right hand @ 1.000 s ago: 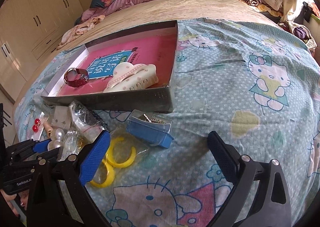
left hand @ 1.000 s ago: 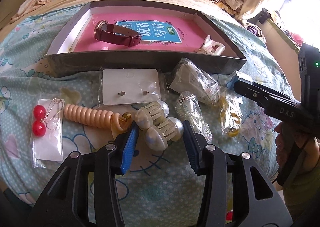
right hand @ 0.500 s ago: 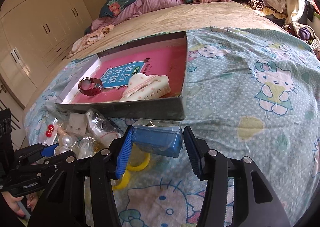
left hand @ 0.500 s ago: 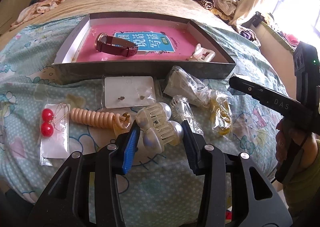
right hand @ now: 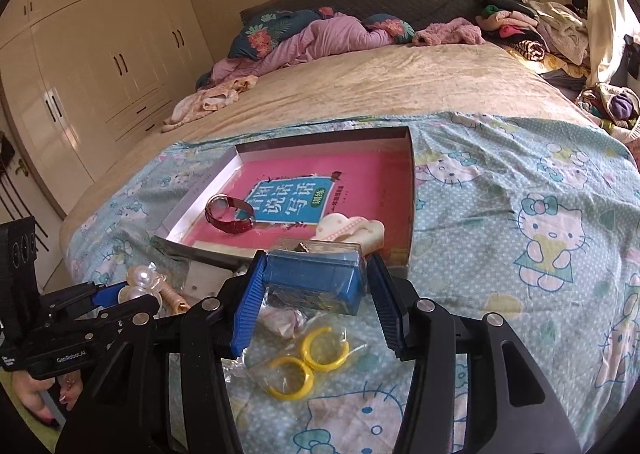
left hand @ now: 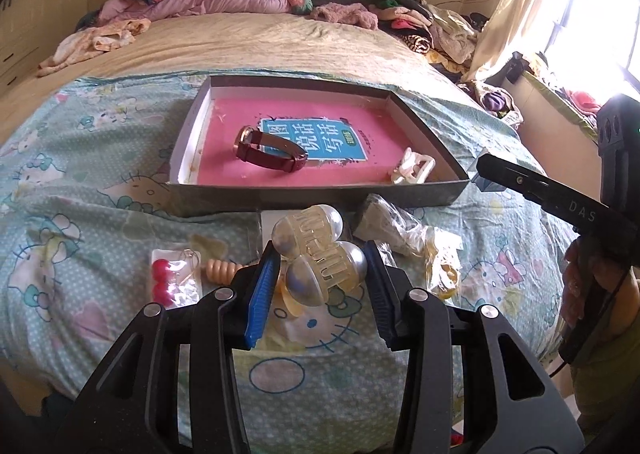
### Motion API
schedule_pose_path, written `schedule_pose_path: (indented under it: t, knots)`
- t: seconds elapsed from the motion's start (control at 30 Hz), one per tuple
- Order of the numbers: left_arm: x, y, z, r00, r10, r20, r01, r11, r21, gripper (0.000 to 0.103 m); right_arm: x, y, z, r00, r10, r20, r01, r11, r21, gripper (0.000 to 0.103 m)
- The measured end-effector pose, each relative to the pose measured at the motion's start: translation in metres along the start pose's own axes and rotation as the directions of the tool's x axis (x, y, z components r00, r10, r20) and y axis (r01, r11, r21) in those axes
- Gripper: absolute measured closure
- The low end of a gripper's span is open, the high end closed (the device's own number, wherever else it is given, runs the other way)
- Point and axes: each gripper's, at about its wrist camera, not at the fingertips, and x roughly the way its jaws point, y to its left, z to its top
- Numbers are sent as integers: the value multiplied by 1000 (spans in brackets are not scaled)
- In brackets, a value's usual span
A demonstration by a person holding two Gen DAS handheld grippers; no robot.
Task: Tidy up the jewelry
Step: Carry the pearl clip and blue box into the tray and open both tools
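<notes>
Left gripper [left hand: 320, 274]: jaws partly closed, clamped on the pearl hair claw [left hand: 318, 254], one blue pad against each side. The claw is held clear above the bedsheet [left hand: 80, 213], just near of the box [left hand: 440, 195].

Right gripper [right hand: 316, 286]: jaws partly closed, clamped on the blue case [right hand: 316, 278] (clear lid on top), pads pressing both ends. The case hangs above the bagged yellow hoops [right hand: 306, 360], which lie on the sheet.

Inside the box, a red-strapped watch [left hand: 270, 149] lies left and a cream hair clip [left hand: 412, 169] at the near right corner.
</notes>
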Motion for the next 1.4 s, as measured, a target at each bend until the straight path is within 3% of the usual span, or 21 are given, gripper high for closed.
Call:
schedule_pose_path:
  t: [0.57, 1.4]
  knots:
    - [0, 36, 33, 997, 55, 47, -53, 997, -54, 69, 19, 34, 32, 999, 42, 16, -40, 996, -80, 54]
    - [57, 65, 61, 999, 31, -34, -33, 996, -78, 69, 76, 45, 50, 1000, 1, -30, -4, 993, -117, 54]
